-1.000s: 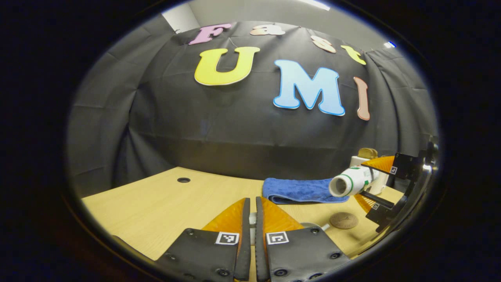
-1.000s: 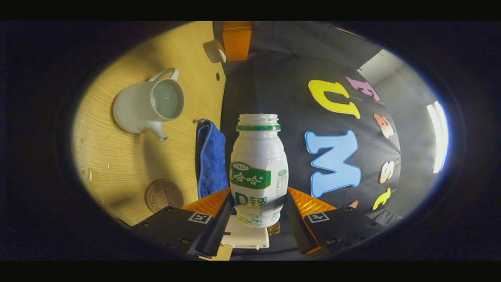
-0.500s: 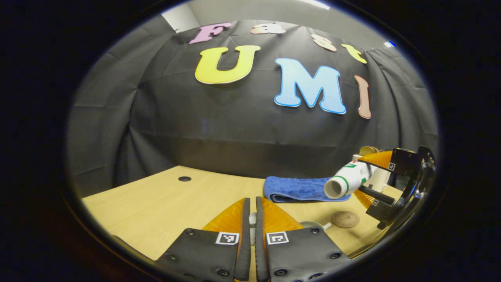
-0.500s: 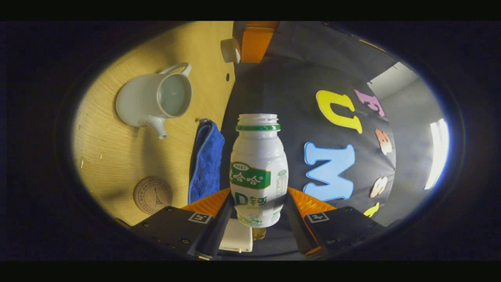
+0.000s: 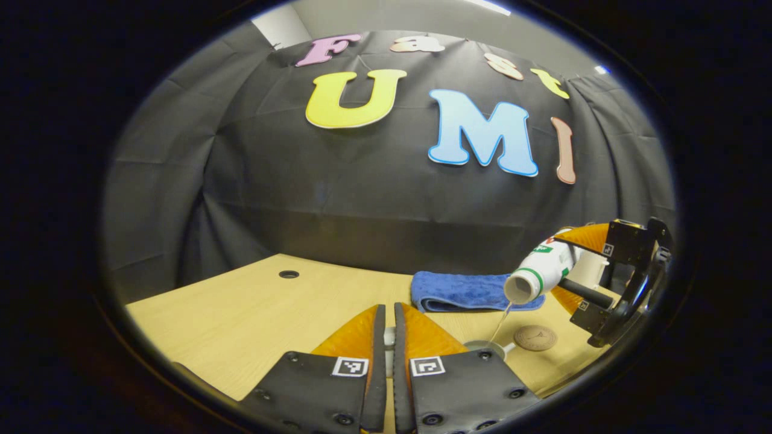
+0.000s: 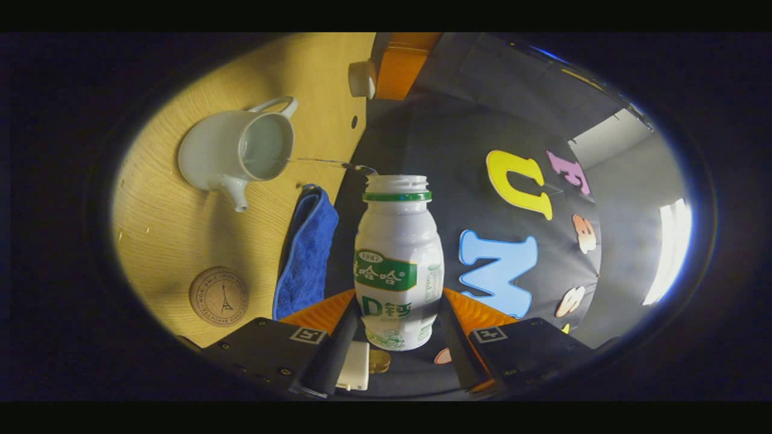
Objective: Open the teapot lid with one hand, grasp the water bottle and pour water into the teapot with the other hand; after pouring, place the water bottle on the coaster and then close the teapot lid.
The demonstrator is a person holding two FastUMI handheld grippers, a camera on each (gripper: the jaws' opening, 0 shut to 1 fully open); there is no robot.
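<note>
Bottle light, smooth plastic, held by right gripper low on body, tipped, thin stream entering teapot left of towel. Left gripper nearly closed on lid knob, apparently.

A light wooden table stretches ahead of the hand-held gripper, with a small round hole near its far edge. Black cloth hangs behind it as the wall. Above, a grey ceiling carries a bright strip light.
</note>
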